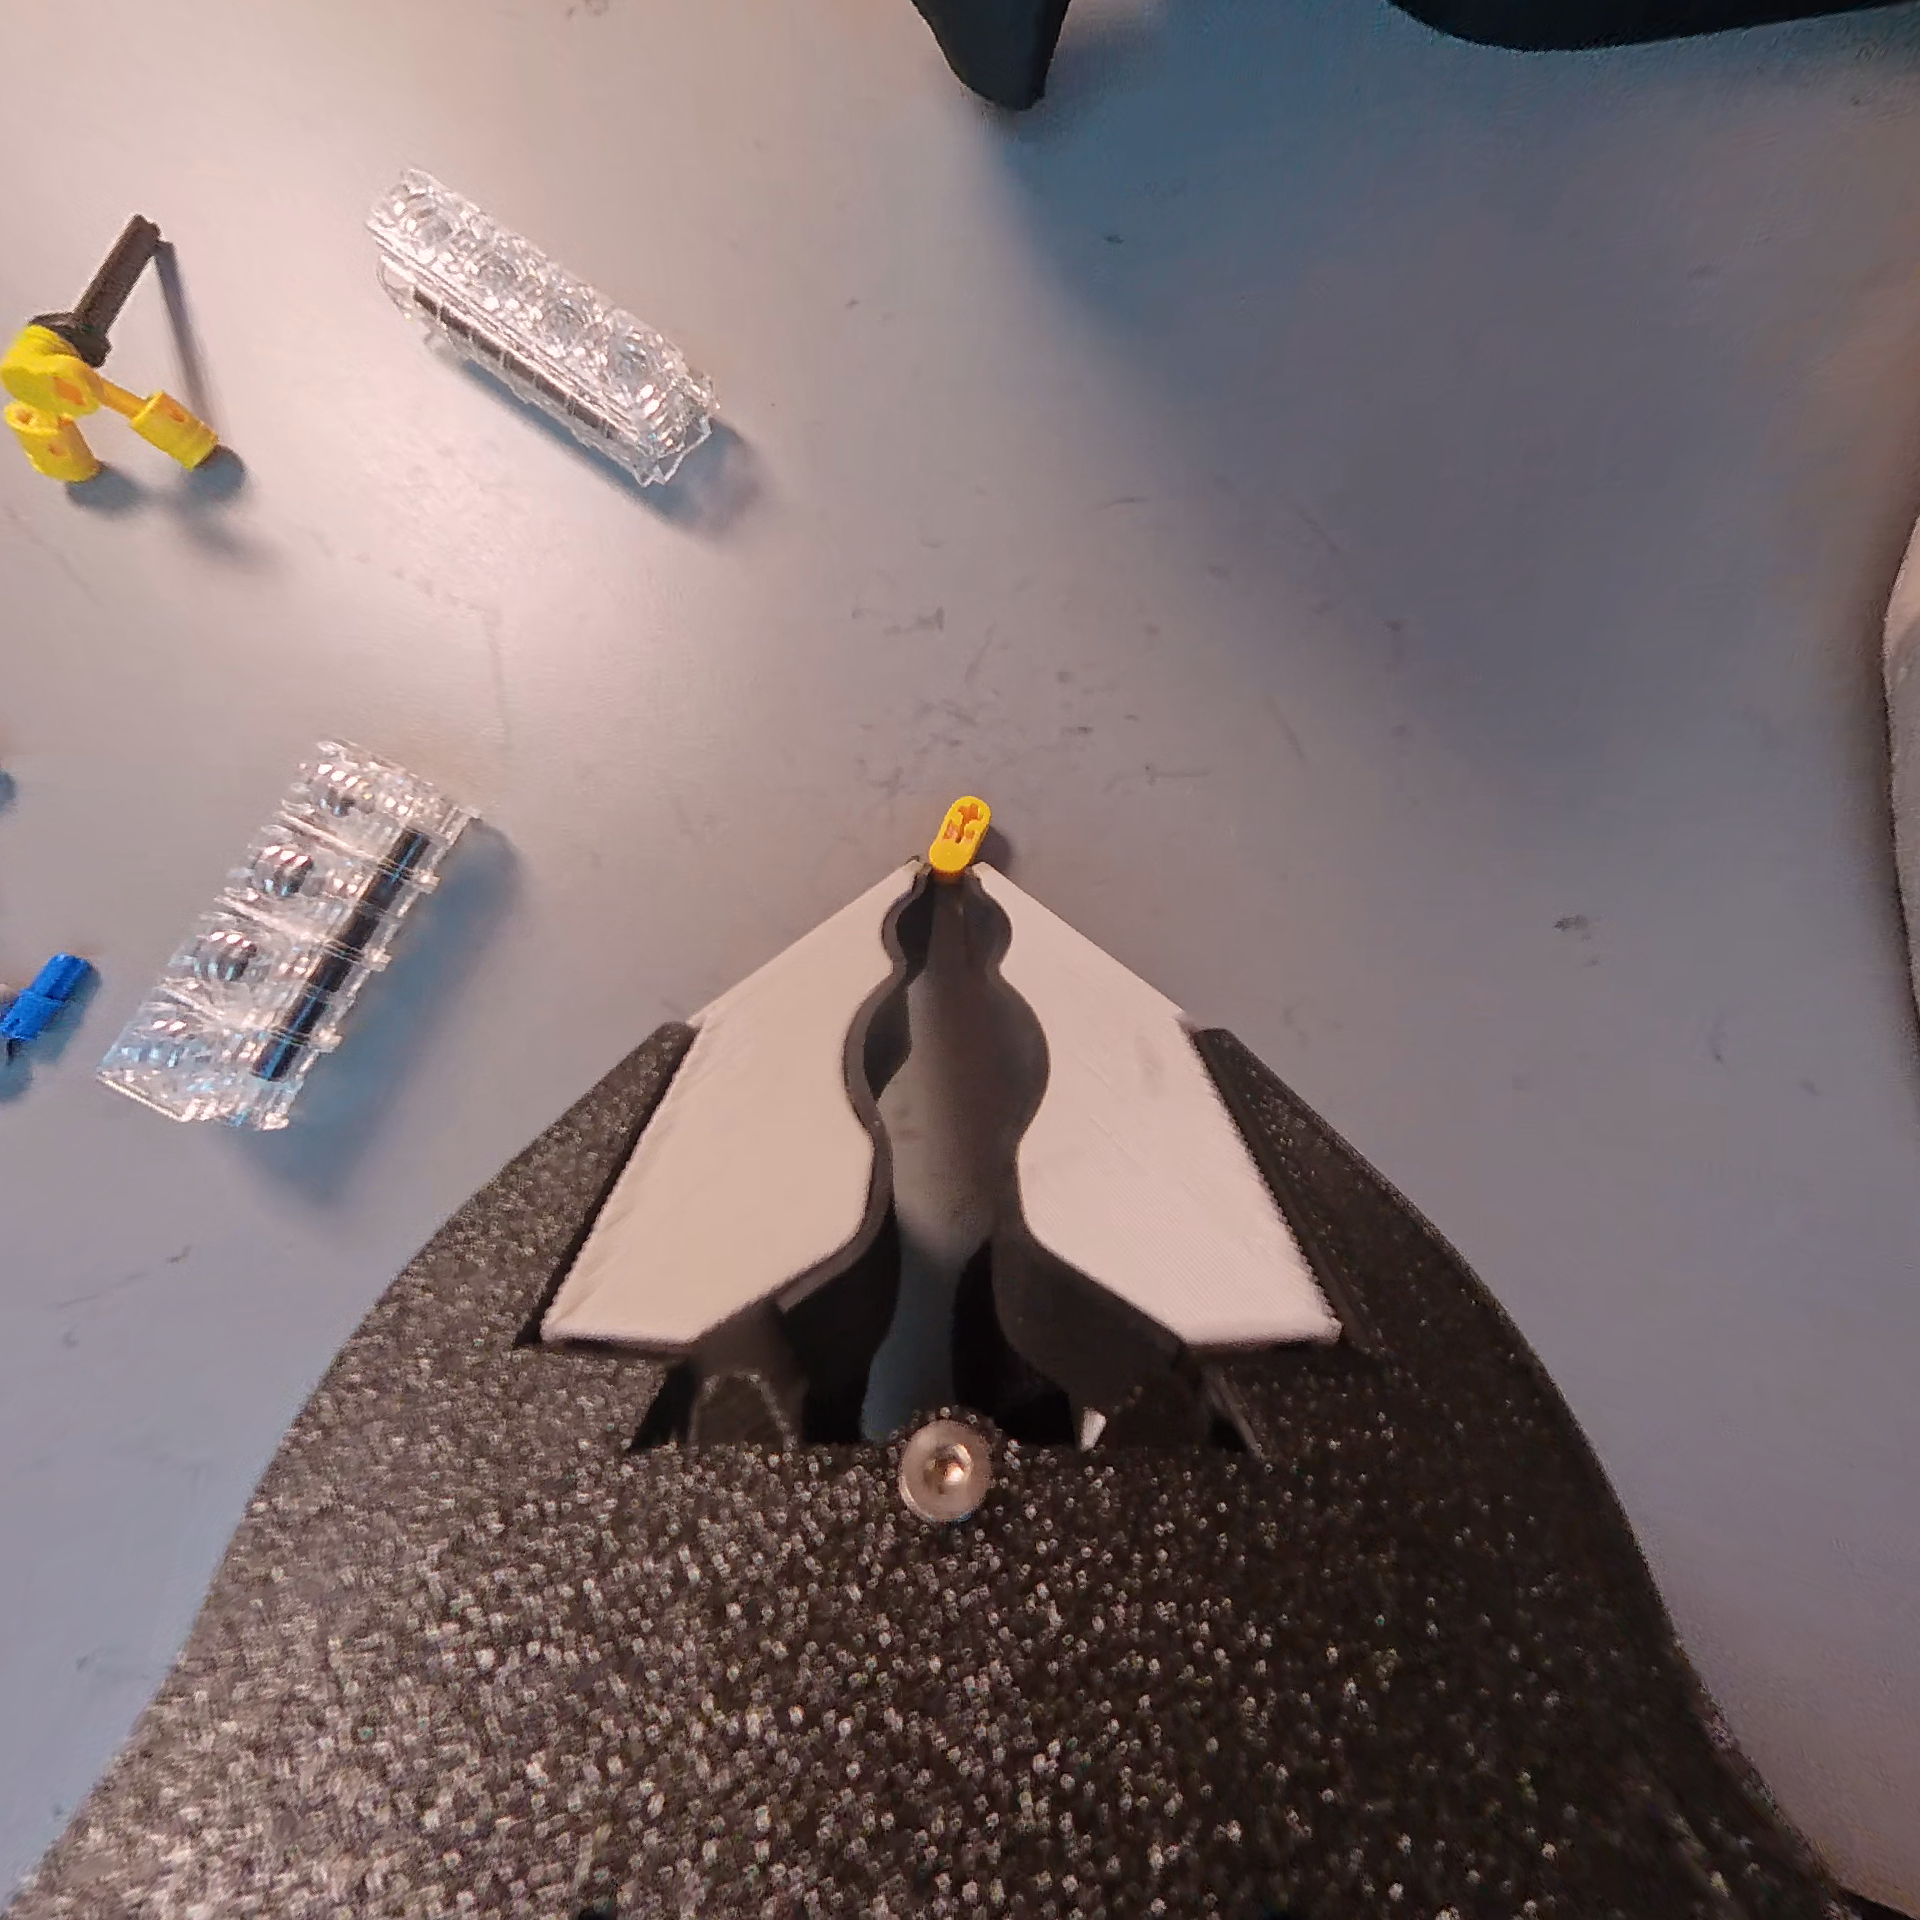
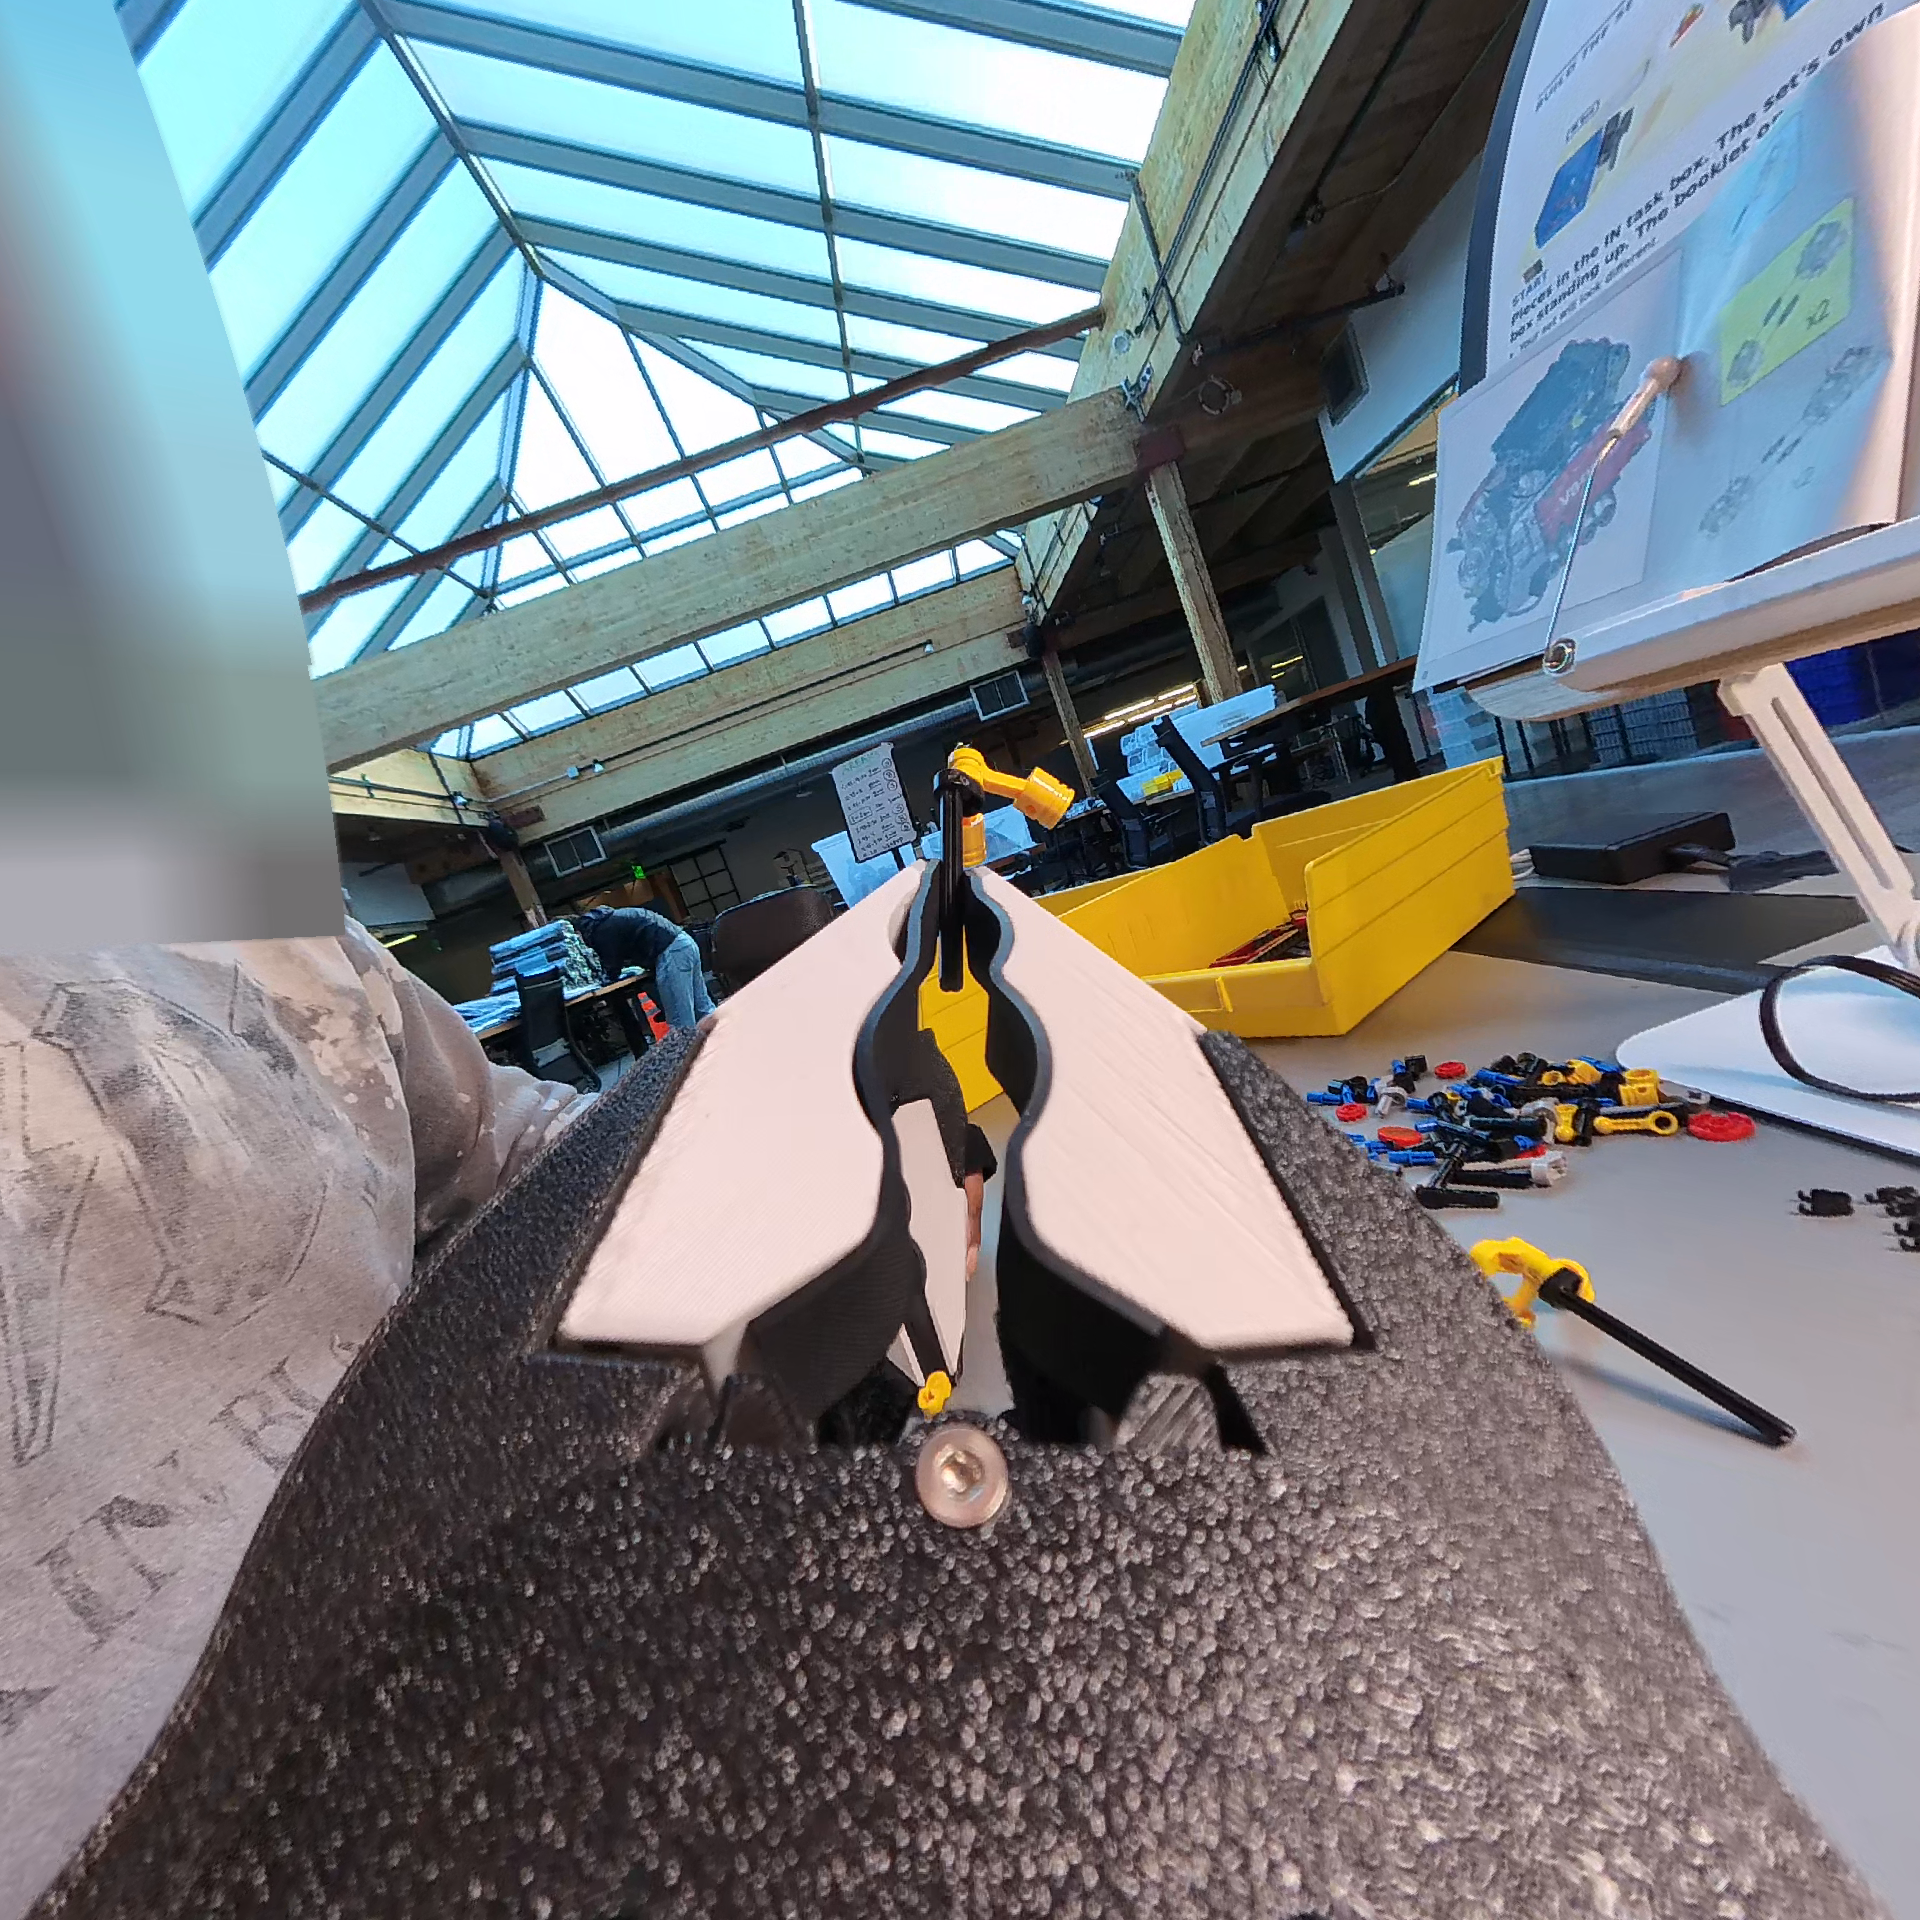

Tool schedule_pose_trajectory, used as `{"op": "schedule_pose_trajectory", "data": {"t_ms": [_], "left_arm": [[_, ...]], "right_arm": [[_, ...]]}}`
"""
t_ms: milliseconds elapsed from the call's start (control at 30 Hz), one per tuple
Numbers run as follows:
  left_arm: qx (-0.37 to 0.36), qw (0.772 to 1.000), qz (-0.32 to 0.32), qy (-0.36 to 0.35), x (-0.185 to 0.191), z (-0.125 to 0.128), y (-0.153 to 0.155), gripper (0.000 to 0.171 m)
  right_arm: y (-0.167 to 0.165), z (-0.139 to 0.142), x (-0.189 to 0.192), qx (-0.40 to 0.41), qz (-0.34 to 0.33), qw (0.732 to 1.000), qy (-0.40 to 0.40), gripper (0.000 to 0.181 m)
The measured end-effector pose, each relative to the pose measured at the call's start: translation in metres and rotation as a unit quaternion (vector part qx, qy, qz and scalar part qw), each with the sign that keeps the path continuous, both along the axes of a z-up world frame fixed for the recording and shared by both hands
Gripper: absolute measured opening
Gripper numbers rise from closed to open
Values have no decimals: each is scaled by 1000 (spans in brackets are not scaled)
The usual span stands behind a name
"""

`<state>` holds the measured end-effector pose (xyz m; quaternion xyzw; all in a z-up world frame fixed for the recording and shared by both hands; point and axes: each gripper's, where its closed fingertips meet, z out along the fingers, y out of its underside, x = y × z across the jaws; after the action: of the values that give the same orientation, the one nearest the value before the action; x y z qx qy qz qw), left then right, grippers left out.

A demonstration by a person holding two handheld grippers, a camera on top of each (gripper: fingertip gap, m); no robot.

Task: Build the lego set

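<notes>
My left gripper (image 1: pixel 948 875) is shut on a small yellow connector piece (image 1: pixel 960 831), which sticks out past the fingertips above the grey table (image 1: pixel 1247 520). My right gripper (image 2: pixel 951 883) is raised off the table and shut on a thin black axle (image 2: pixel 948 914) that carries yellow connector pieces (image 2: pixel 1013 788) at its top. The left gripper with its yellow piece (image 2: pixel 934 1392) shows low through the gap between the right fingers. A person's sleeve (image 2: pixel 208 1195) fills the left of the right wrist view.
Two clear plastic bricks (image 1: pixel 540 327) (image 1: pixel 286 935), a yellow-and-black axle assembly (image 1: pixel 88 364) and a blue pin (image 1: pixel 42 995) lie at the left. A yellow bin (image 2: pixel 1351 914), a pile of small parts (image 2: pixel 1507 1117), another axle assembly (image 2: pixel 1621 1335) and a booklet stand (image 2: pixel 1714 416) are at the right.
</notes>
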<state>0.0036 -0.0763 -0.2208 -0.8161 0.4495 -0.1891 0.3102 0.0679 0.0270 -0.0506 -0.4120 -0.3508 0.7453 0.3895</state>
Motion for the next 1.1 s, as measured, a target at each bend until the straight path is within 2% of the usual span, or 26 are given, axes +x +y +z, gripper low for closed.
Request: {"op": "schedule_pose_trajectory", "data": {"t_ms": [367, 500, 733, 1100], "left_arm": [[-12, 999, 0, -49, 4, 5, 1, 5], [19, 989, 35, -143, 6, 39, 16, 5], [111, 953, 57, -275, 0, 99, 27, 5], [144, 947, 41, -284, 3, 109, 23, 5]], "right_arm": [[-3, 3, 1, 7, 2, 1000, 2, 4], [-5, 6, 2, 13, 2, 1000, 6, 3], [-9, 3, 0, 17, 12, 1000, 0, 3], [-15, 0, -4, 23, 22, 999, -7, 4]]}}
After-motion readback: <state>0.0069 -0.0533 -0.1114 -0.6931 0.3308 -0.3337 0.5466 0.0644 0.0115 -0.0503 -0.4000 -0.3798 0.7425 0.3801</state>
